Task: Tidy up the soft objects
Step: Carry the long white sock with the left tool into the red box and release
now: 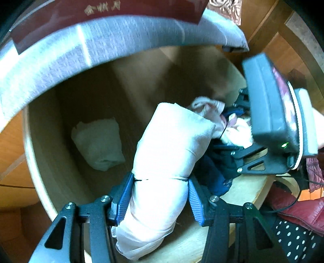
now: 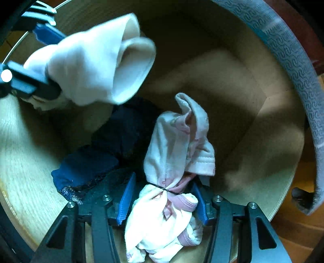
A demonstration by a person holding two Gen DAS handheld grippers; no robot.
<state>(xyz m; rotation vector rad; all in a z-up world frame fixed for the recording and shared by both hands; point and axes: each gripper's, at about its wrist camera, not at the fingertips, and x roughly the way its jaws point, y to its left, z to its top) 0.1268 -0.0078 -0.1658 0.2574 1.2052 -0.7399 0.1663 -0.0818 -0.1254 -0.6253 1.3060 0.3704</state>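
Note:
My left gripper (image 1: 161,180) is shut on a rolled white cloth (image 1: 168,145) and holds it over a wooden box (image 1: 38,172). The same cloth (image 2: 95,62) shows at the upper left of the right wrist view, between the left gripper's blue fingers (image 2: 46,33). My right gripper (image 2: 163,188) is shut on a bunched white and pink garment (image 2: 178,145) above the box's right compartment. The garment also shows in the left wrist view (image 1: 210,109) under the right gripper's body (image 1: 267,105). A dark blue garment (image 2: 89,165) lies in the box under both. A folded white cloth (image 1: 99,141) lies in the left compartment.
A grey patterned cushion edge (image 1: 81,52) curves over the box's far side, and it also shows in the right wrist view (image 2: 299,81). A dark red box with gold lettering (image 1: 101,14) sits on it. A red quilted jacket (image 1: 299,210) and black dotted fabric (image 1: 293,238) lie to the right on the wooden floor.

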